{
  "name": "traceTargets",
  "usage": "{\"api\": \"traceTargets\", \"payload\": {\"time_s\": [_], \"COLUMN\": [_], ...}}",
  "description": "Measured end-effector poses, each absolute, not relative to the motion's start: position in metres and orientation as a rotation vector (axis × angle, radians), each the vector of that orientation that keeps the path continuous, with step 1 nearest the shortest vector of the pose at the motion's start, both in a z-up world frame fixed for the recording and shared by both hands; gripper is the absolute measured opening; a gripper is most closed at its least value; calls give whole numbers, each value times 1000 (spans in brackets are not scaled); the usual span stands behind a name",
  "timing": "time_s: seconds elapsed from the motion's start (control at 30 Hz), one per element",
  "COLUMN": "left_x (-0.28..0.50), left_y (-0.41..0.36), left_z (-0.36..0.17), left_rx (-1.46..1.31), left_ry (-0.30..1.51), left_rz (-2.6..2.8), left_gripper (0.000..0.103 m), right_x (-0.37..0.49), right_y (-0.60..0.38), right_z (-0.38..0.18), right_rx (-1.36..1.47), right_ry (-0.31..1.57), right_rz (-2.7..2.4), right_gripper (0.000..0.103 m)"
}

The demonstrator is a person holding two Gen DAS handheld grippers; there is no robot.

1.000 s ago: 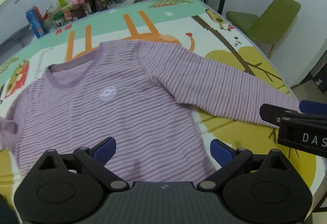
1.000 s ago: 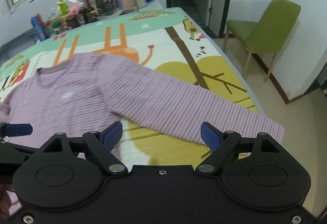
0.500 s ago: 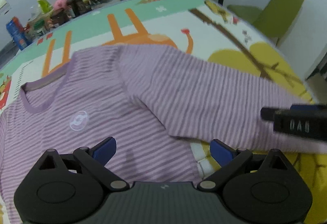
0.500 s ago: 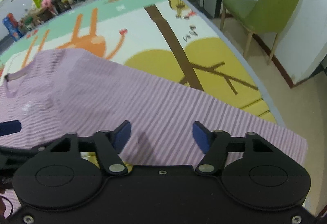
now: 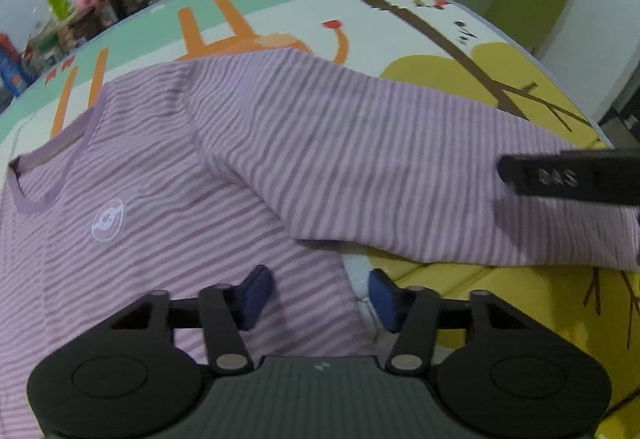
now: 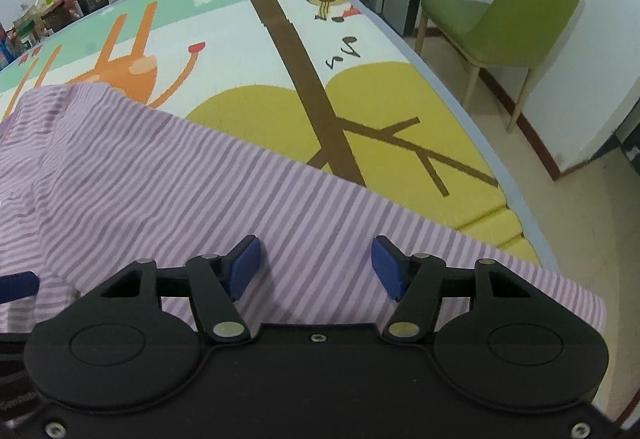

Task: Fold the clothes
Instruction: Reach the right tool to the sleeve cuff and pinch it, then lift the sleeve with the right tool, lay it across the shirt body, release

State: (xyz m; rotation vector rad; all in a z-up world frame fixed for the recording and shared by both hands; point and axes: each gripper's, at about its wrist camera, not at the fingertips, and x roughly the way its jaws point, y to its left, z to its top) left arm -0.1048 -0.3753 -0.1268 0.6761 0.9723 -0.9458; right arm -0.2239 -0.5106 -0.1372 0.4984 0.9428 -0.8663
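Purple striped shirt lay flat on the bench as the left gripper, jaws just closing, straddled its side edge, and the right gripper hung half-open over the sleeve, gripping nothing.

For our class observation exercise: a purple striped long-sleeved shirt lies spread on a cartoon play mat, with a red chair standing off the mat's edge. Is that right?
Not quite: the chair is green, not red, as the right wrist view shows. The rest holds: the purple striped long-sleeved shirt lies spread on the cartoon play mat.
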Motion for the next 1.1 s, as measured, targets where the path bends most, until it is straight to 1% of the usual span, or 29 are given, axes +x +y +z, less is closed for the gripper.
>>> {"api": "traceTargets", "payload": {"time_s": [0.03,0.1,0.13,0.17,0.2,0.23,0.27,0.4,0.53,1.1], "left_x": [-106,-108,-107,-106,-104,-101,-98,-89,-90,-114], "left_y": [-374,-373,-372,-371,-371,-370,-368,-364,-363,-364], "left_z": [-126,-125,-124,-124,-123,-123,-122,-120,-119,-119], "left_rx": [676,672,665,658,648,634,618,560,556,657], "left_ry": [969,969,976,983,990,999,1009,1053,1067,1056], "left_rz": [-951,-955,-955,-951,-945,-933,-923,-914,-924,-984], "left_gripper": [47,42,37,32,29,20,16,11,9,10], "right_x": [-223,-221,-220,-218,-217,-216,-215,-213,-212,-189], "right_y": [-511,-513,-513,-514,-515,-516,-518,-524,-535,-595], "right_z": [-137,-137,-136,-136,-135,-135,-135,-134,-135,-144], "right_rx": [490,470,458,447,440,433,426,413,409,346], "right_ry": [936,927,924,921,923,924,925,926,916,898], "right_rz": [-869,-871,-870,-870,-867,-864,-860,-866,-870,-850], "right_gripper": [59,46,42,29,23,20,16,6,4,4]}}
